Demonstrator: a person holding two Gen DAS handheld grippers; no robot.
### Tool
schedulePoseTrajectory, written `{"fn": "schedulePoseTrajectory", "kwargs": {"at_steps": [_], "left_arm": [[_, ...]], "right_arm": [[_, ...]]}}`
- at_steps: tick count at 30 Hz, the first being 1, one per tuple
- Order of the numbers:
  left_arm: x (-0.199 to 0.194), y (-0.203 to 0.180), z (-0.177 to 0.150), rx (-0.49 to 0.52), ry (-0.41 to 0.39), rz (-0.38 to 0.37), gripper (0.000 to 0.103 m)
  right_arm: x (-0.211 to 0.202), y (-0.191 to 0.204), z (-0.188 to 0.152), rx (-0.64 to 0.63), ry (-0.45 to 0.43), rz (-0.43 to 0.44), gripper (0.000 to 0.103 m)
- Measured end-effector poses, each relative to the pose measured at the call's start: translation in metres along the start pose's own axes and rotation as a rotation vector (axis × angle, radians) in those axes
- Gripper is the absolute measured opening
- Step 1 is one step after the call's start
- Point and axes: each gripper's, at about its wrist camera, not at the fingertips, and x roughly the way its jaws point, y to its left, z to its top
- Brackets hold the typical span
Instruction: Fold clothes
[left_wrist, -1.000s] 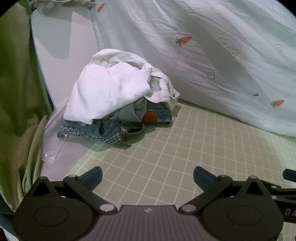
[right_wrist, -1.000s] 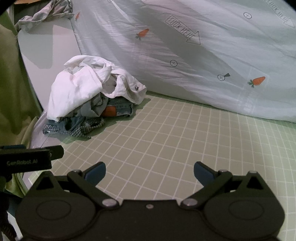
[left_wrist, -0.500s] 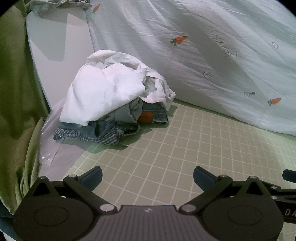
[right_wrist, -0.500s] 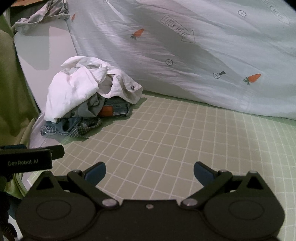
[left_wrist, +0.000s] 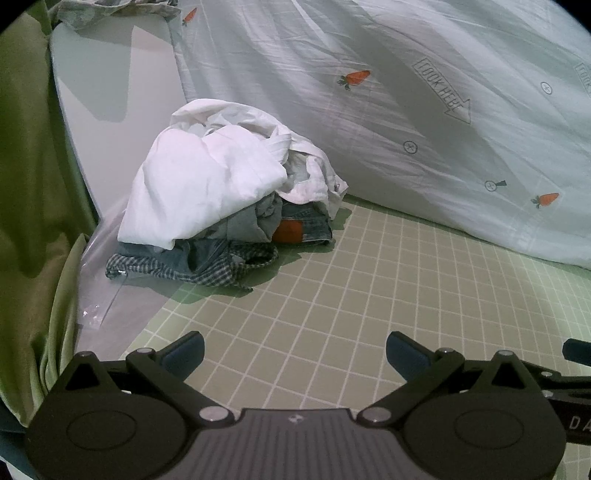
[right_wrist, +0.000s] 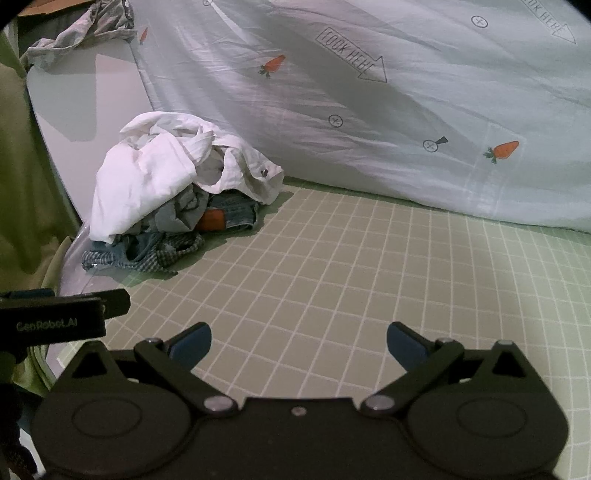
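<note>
A pile of clothes (left_wrist: 221, 199) lies at the back left of the green gridded mat (left_wrist: 351, 295): a white shirt (left_wrist: 199, 184) on top, jeans with an orange patch (left_wrist: 295, 229) and a checked garment (left_wrist: 218, 269) beneath. The pile also shows in the right wrist view (right_wrist: 166, 199). My left gripper (left_wrist: 294, 352) is open and empty, low over the mat, well short of the pile. My right gripper (right_wrist: 298, 343) is open and empty, to the right of the left one, whose body (right_wrist: 62, 317) shows at the left edge.
A pale blue carrot-print sheet (left_wrist: 406, 110) hangs behind the mat (right_wrist: 369, 277). A white panel (left_wrist: 118, 92) stands at back left, a green curtain (left_wrist: 29, 184) on the left. Clear plastic (left_wrist: 96, 295) lies by the pile.
Both views have drifted slightly; the pile sits a little further left and further off in the frames. Both grippers stay open and empty.
</note>
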Motion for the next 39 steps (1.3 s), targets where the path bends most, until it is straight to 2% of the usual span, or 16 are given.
{"fn": "schedulePoseTrajectory", "kwargs": {"at_steps": [26,33,39], "left_arm": [[0.012,0.0,0.01,0.001,-0.005,-0.002,0.103],[0.025,0.001,0.024,0.0,-0.013,0.014,0.103],[0.045,0.018,0.051,-0.055,-0.036,0.023,0.103]], "right_arm": [[0.011,-0.005,0.008,0.021,-0.005,-0.001,0.103],[0.023,-0.002,0.022,-0.014,-0.016,0.011,0.103],[0.046,0.01,0.051,-0.039,-0.041,0.025,0.102]]}}
